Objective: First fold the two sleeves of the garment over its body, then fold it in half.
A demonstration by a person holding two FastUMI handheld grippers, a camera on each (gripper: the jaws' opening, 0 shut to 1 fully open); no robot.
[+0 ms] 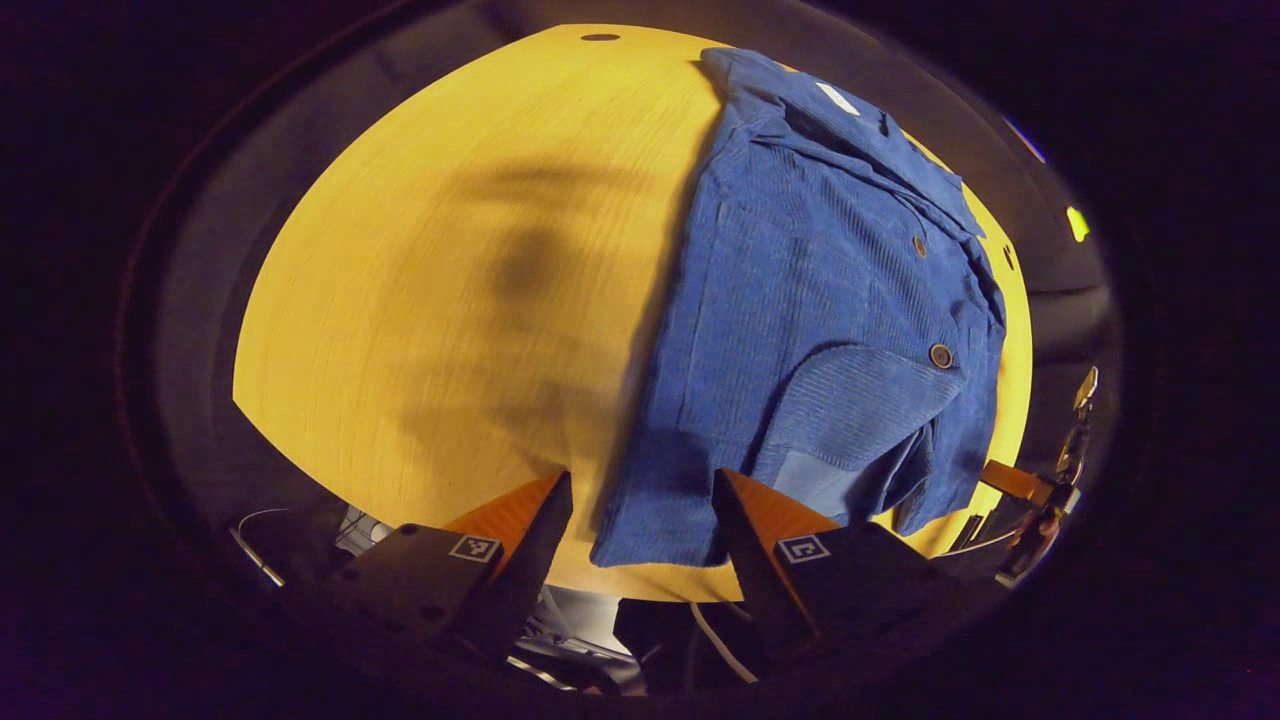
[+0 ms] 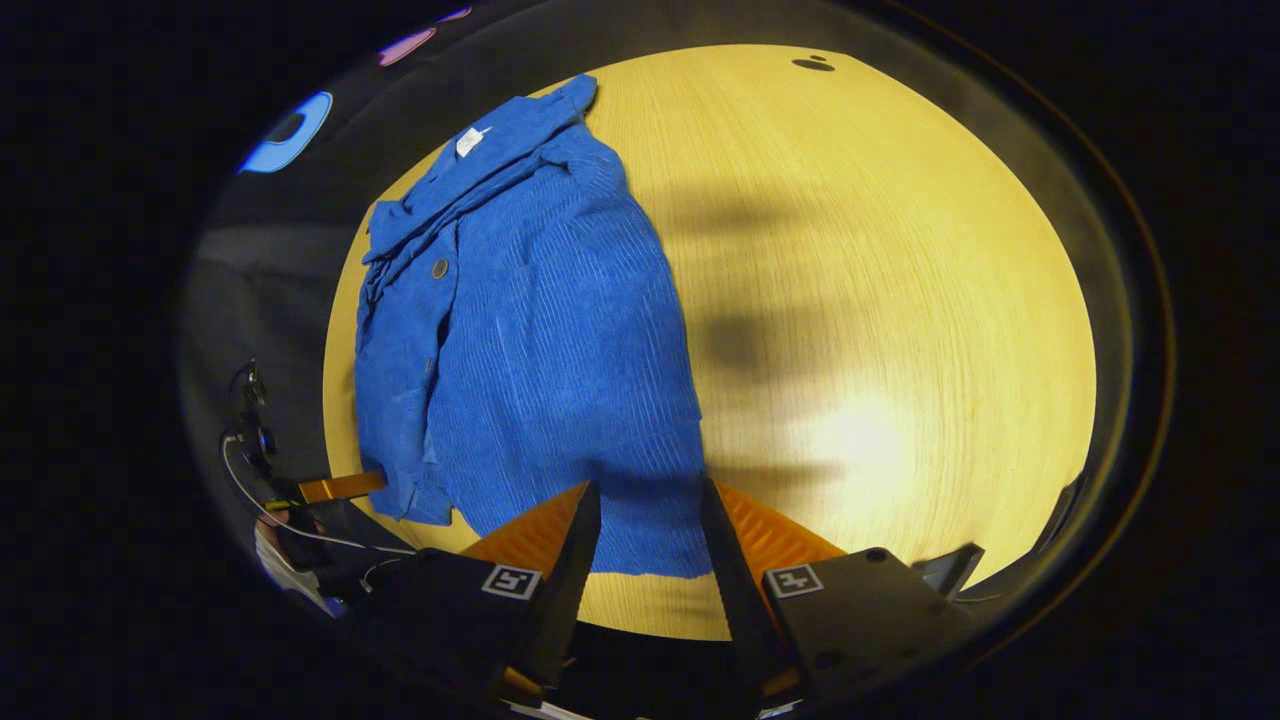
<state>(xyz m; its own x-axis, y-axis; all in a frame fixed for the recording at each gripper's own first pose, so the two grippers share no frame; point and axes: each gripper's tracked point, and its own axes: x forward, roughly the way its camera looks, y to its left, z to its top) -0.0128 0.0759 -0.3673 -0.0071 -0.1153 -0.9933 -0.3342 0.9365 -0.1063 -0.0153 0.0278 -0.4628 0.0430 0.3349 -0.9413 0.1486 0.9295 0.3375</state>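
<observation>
A blue corduroy shirt lies lengthwise on the yellow wooden table, collar at the far end, and a sleeve lies folded across its front. My left gripper is open just above the shirt's near hem corner, and the cloth shows in the gap between its fingers. In the right gripper view the same shirt lies left of centre on the table. My right gripper is open over the near hem. Each view also catches the other gripper at the shirt's opposite near corner.
The near table edge runs just under my fingers, with cables hanging below it. A small dark hole sits at the far side of the tabletop. Bare wood spreads beside the shirt.
</observation>
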